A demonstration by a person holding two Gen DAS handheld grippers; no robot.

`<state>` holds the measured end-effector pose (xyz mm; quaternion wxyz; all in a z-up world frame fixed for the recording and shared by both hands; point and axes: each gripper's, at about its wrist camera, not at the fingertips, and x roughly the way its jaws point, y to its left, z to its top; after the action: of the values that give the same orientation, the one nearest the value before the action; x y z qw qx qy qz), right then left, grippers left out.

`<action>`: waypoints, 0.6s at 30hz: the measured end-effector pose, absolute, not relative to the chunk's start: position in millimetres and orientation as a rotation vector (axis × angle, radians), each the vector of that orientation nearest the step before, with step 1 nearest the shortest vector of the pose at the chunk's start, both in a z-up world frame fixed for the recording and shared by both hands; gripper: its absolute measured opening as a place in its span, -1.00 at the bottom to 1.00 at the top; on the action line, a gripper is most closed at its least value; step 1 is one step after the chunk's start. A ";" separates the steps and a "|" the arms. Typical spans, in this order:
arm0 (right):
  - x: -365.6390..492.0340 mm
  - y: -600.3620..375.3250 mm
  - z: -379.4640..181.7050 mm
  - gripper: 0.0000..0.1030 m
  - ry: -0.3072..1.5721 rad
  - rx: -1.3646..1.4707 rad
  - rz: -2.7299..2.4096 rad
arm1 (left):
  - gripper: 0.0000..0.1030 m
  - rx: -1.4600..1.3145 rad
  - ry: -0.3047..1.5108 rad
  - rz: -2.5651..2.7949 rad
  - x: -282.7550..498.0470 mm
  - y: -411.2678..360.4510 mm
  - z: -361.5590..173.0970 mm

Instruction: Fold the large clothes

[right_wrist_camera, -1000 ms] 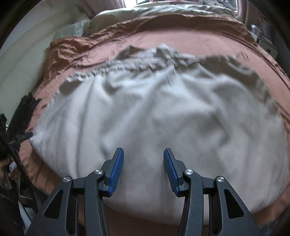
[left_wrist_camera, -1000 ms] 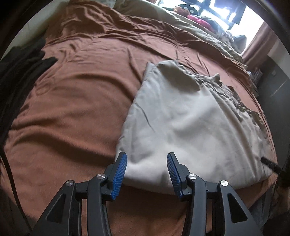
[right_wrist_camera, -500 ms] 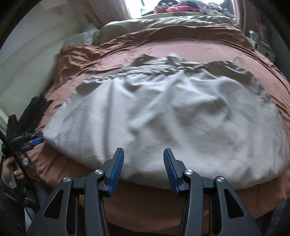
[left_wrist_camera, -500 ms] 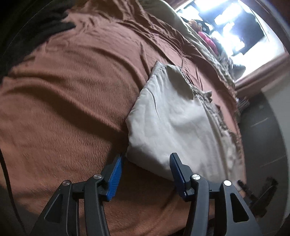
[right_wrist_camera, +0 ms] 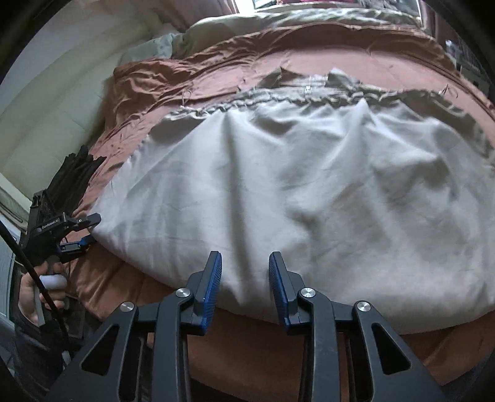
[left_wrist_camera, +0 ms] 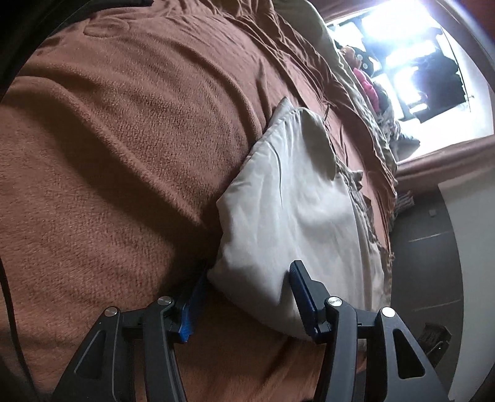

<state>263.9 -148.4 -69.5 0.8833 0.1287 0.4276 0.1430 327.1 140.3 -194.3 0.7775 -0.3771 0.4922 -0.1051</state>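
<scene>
Left wrist view: the left tongs (left_wrist_camera: 246, 297) are spread wide, with the near corner of the pale grey garment (left_wrist_camera: 297, 216) between their two blue pads (left_wrist_camera: 301, 290). The cloth is inside the gap but not pinched; the left pad is partly under the corner, against the brown blanket (left_wrist_camera: 123, 154). In the right wrist view the right tongs (right_wrist_camera: 244, 284) are also spread, and the near hem of the garment (right_wrist_camera: 309, 191) lies just in front of their tips, perhaps a little between them. Nothing is held by either one.

The garment lies flat on the bed, ahead of both tongs, with its gathered, frilled edge on the far side. Beyond it the blanket is wrinkled and a beige cover (right_wrist_camera: 278, 21) lies at the far end.

I judge that the step in hand is to take the near edge at two places. The next move calls for closing both tongs on the cloth, then lifting the edge and carrying it forward toward the far side.

Some things are hard to see. How many layers are at the corner is not clear. The right end of the garment is cut off by the edge of the right view. The window (left_wrist_camera: 417, 62) is overexposed, and the things beside it are too blurred to name.
</scene>
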 end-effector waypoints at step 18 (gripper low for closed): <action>394.9 -145.3 -87.4 -0.71 0.946 0.259 0.089 | -0.15 -0.786 1.055 -0.173 322.4 142.5 -196.5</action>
<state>394.9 -145.3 -87.4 0.8811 0.1245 0.4543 0.0427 322.4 142.5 -196.5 0.7878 -0.3647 0.4898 -0.0803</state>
